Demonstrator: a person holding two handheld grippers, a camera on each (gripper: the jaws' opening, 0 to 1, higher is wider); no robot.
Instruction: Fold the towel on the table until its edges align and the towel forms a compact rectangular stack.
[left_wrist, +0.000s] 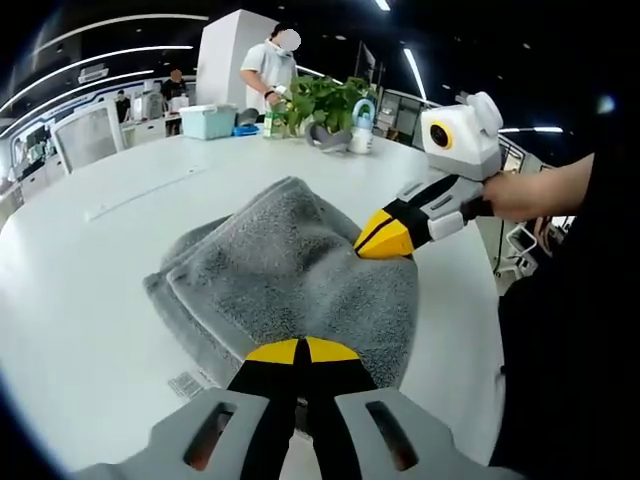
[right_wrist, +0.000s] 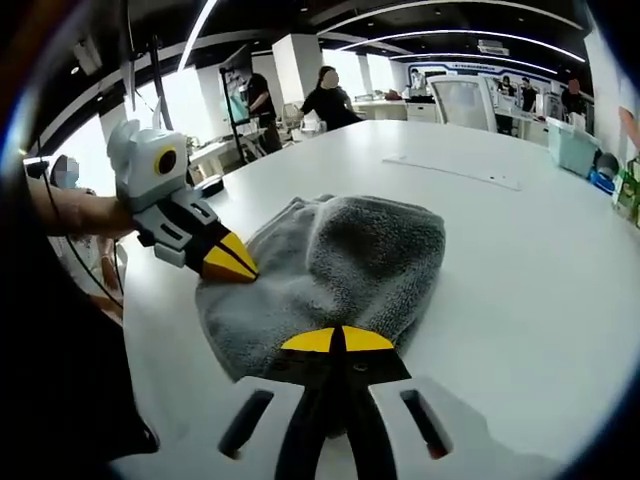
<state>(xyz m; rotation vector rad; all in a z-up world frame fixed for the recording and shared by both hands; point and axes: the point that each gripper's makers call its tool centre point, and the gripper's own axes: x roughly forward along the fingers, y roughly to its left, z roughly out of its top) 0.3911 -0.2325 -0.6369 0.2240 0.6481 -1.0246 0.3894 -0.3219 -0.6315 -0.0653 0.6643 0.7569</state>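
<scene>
**Left gripper view and right gripper view: both grippers clenched on the folded towel**

Left gripper view: the grey towel lies folded in layers at frame centre on the white worktop. The left gripper rises from the bottom edge, yellow tips pressed together and clenched on the towel's near edge. The right gripper enters from the right, held by a hand, tips closed and pinching the towel's right edge. At upper centre, a potted plant, a bottle and a pale bin stand at the far rim of the worktop.

Right gripper view: the towel sits at frame centre on the worktop. The right gripper grips its near edge, tips closed. The left gripper grips the towel's left edge.
</scene>
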